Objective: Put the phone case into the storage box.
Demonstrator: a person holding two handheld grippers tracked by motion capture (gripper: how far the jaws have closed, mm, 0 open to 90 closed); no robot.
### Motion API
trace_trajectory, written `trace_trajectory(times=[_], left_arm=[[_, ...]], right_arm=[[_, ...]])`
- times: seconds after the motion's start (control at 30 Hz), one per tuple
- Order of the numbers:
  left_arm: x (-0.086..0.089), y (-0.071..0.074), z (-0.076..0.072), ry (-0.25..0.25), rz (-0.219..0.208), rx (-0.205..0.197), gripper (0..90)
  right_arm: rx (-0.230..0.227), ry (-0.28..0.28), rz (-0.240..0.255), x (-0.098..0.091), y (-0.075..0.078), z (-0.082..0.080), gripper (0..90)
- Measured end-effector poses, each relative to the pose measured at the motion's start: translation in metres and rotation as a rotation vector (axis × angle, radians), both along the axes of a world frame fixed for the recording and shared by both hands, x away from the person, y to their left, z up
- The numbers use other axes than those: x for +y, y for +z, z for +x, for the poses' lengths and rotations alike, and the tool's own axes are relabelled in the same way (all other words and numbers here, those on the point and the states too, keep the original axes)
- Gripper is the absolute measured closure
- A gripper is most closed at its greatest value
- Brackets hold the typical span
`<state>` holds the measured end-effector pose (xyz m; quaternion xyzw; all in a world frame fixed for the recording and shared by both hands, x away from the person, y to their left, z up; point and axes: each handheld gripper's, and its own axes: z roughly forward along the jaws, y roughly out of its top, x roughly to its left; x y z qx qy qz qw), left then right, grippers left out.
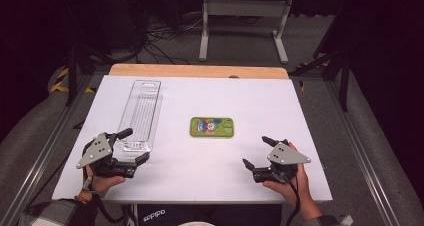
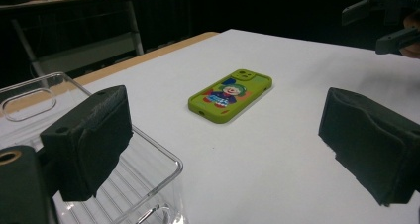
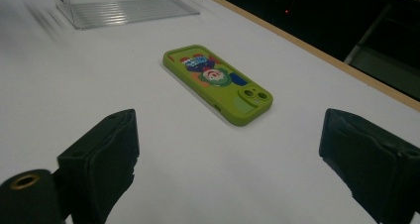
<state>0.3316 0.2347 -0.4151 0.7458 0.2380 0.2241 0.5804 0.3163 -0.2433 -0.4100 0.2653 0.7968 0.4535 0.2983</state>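
A green phone case (image 1: 211, 127) lies flat, printed back up, mid-table between both grippers, likely staged for pickup. The left gripper (image 1: 134, 147) gapes empty beside the clear plastic tray (image 1: 141, 111); the right gripper (image 1: 254, 152) hangs wide too. Whether the case holds a phone stays hidden.

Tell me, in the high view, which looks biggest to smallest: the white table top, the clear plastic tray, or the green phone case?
1. white table top
2. clear plastic tray
3. green phone case
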Motion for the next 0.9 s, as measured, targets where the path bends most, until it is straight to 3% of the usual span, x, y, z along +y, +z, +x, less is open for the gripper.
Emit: trace_trajectory(times=[0.13,0.27,0.4,0.57,0.7,0.77,0.9], left_arm=[[-0.001,-0.002,-0.001,-0.006,0.02,-0.001,5.9],[-0.003,-0.003,0.0,-0.01,0.016,-0.005,5.8],[-0.008,-0.004,0.003,-0.02,0.042,-0.005,4.9],[-0.013,-0.005,0.003,-0.014,0.078,-0.004,4.2],[-0.015,-0.009,0.002,-0.012,0.126,-0.003,4.4],[-0.015,-0.01,0.004,-0.012,0.133,0.001,4.4],[-0.015,-0.012,0.004,-0.019,0.146,0.016,3.7]], right_arm=[[0.008,0.002,-0.004,0.001,0.0,0.002,8.9],[0.057,0.013,-0.018,0.003,-0.006,0.009,8.5],[0.077,0.026,-0.02,0.002,-0.005,0.014,8.4],[0.135,0.065,-0.028,0.005,-0.003,0.026,7.9],[0.183,0.135,-0.078,0.018,0.004,0.044,7.2],[0.189,0.149,-0.09,0.021,0.005,0.049,7.2],[0.206,0.189,-0.167,0.038,0.011,0.072,7.4]])
